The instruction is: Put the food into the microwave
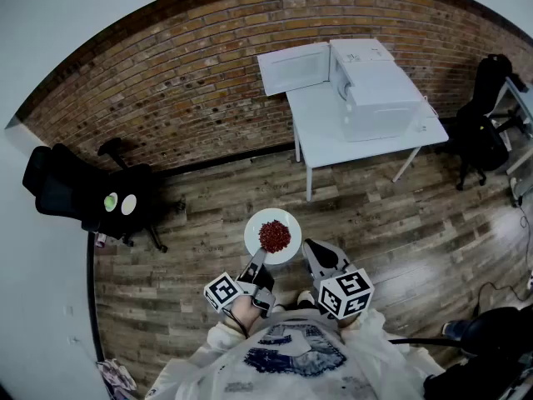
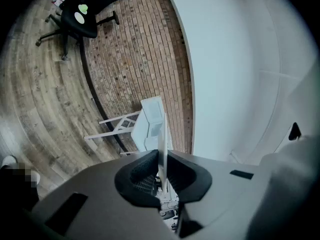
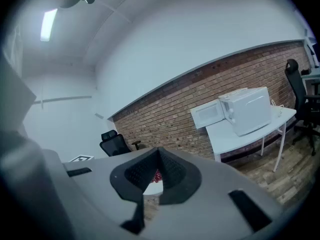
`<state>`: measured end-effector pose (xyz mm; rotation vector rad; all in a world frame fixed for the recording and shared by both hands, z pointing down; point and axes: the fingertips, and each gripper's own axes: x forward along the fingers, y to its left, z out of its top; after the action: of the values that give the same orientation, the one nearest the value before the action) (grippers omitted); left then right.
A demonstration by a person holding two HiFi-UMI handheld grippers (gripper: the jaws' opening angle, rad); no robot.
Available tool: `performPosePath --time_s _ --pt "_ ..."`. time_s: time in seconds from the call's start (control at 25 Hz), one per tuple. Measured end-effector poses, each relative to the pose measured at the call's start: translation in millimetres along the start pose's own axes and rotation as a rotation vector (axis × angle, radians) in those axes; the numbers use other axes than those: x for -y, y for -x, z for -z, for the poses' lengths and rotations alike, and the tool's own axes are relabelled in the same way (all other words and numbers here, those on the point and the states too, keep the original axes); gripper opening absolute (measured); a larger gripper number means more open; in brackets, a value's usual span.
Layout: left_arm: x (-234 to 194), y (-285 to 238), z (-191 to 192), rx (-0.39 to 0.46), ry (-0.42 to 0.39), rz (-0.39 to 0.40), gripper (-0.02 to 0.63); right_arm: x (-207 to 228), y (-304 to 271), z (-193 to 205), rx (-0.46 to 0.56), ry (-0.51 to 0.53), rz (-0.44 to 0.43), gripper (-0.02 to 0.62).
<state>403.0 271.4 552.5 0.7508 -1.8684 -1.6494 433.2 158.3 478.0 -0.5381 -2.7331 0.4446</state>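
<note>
A white plate [image 1: 265, 220] with a heap of red food [image 1: 275, 236] hangs above the wooden floor in front of me. My left gripper [image 1: 259, 258] is shut on its near rim; in the left gripper view the plate [image 2: 163, 134] stands edge-on between the jaws. My right gripper [image 1: 311, 247] sits just right of the plate, shut with nothing in it; in its own view the gripper [image 3: 159, 153] has its jaw tips touching, and the plate [image 3: 154, 187] shows behind them. The white microwave [image 1: 375, 90] stands on a white table [image 1: 321, 132] ahead, its door [image 1: 293, 67] swung open to the left.
A brick wall [image 1: 183, 82] runs behind the table. A black office chair [image 1: 87, 194] carrying small green and white things stands at the left. Another black chair [image 1: 483, 115] and a desk edge [image 1: 520, 98] are at the right. Dark bags [image 1: 491, 340] lie at lower right.
</note>
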Motion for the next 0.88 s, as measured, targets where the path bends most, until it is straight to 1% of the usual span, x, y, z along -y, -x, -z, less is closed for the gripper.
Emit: performPosePath --time_s 0.24,0.48,0.56,0.72,0.88 --pt "-2.0 7.1 -0.5 0.008 0.014 -0.007 0.037 -6.9 -1.6 2.5 -0.009 -0.001 -0.011 0.014" --pt "-9.3 2.7 -4.5 0.013 0.017 -0.01 0.037 -3.2 -8.8 4.1 -0.017 -0.01 -0.029 0.014" --pt "-10.4 -3.1 -5.6 0.017 0.012 -0.009 0.037 1.7 -10.5 3.6 -0.017 -0.011 -0.032 0.014" --pt "-10.2 -15.5 -5.5 0.024 0.027 -0.001 0.037 16.9 -15.8 5.5 -0.031 -0.032 -0.021 0.014" --pt "-13.7 -22.6 -12.8 0.032 0.032 -0.011 0.037 25.2 -23.2 4.8 -0.04 -0.045 -0.022 0.014"
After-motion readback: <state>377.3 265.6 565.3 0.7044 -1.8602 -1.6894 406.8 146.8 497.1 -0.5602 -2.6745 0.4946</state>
